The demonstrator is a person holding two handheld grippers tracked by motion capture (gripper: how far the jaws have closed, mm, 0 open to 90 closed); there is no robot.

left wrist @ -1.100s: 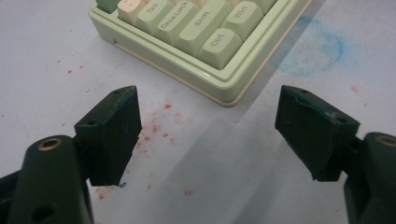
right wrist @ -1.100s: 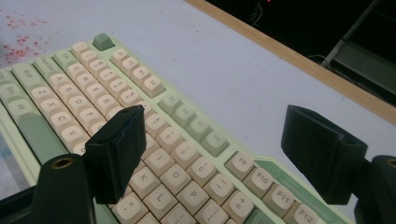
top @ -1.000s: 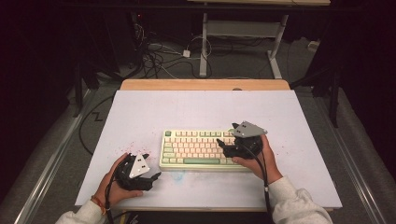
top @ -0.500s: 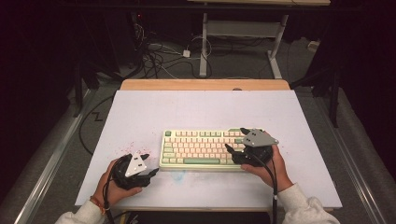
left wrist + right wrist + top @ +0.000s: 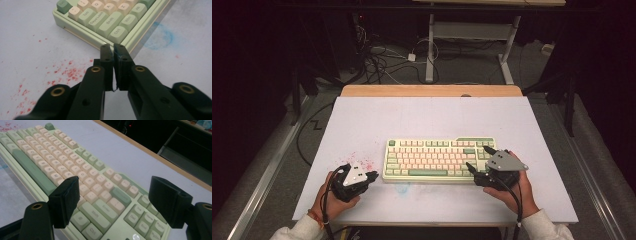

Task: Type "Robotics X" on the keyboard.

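A cream and green keyboard (image 5: 439, 160) lies in the middle of the white table (image 5: 432, 117), nearer the front. My left gripper (image 5: 373, 176) rests on the table just off the keyboard's left end. Its jaws have just been closing and now meet with nothing between them. In the left gripper view its shut tips (image 5: 113, 48) stop just short of the keyboard's (image 5: 105, 17) front left corner by the Ctrl key. My right gripper (image 5: 477, 157) is at the keyboard's right end, open. In its own view, its jaws (image 5: 115, 181) stand wide over the keys (image 5: 50, 157) around Enter.
Red speckles (image 5: 359, 162) and a faint blue smudge (image 5: 402, 187) mark the table near the left gripper. A wooden strip (image 5: 432, 90) runs along the far edge. Cables (image 5: 382, 60) and a desk frame (image 5: 472, 35) lie on the floor beyond.
My right gripper has slid to the right, from over the keyboard's right part to its right end. The left hand has stayed in place.
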